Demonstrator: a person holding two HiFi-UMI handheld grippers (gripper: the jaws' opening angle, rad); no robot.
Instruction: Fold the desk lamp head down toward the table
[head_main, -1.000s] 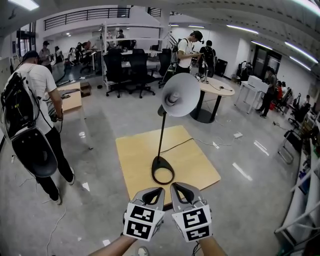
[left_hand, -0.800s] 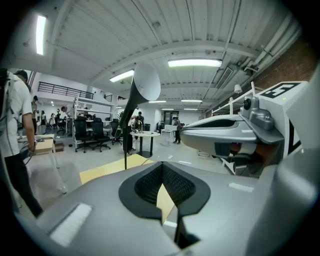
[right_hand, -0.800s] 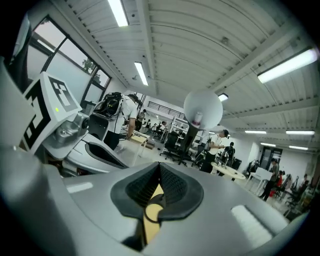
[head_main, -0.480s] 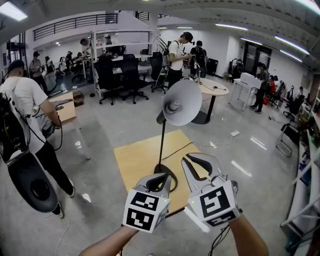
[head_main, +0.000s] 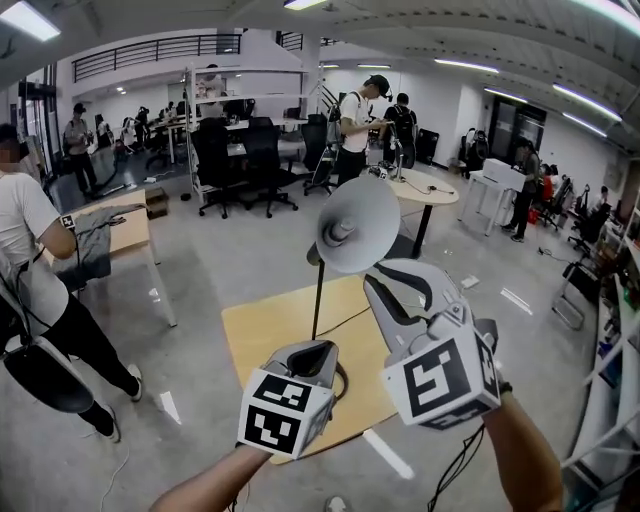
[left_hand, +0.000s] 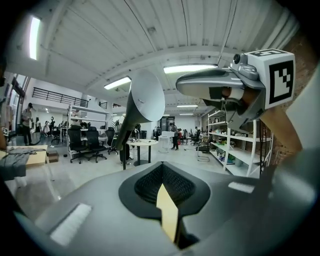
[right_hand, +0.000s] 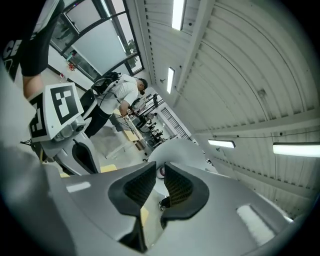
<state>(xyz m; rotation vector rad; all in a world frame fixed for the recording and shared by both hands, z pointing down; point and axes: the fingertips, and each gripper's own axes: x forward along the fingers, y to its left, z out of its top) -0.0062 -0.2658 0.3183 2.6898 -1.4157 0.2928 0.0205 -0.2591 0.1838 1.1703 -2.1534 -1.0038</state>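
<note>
One desk lamp is standing on one small wooden table. Its single white lamp head is sitting upright atop a thin black stem, with the round black base partly hidden behind the left gripper, and one dark cable is trailing from the base across the tabletop. Two grippers are showing, each carrying one cube with black-and-white square markers. The left gripper is hanging low over the near table edge, below the head and near the base, with its jaws pressing together on nothing. The right gripper is hovering higher, rolled onto its side, with its tips lying just beside the lower right rim of the lamp head. The left gripper view is showing a narrow gap between those tips and the rim. The right jaws have just been opening and are now standing slightly apart with nothing between them, and the white head is appearing just past the gap. Several people are standing or walking in the room behind, among black office chairs and one round table.
</note>
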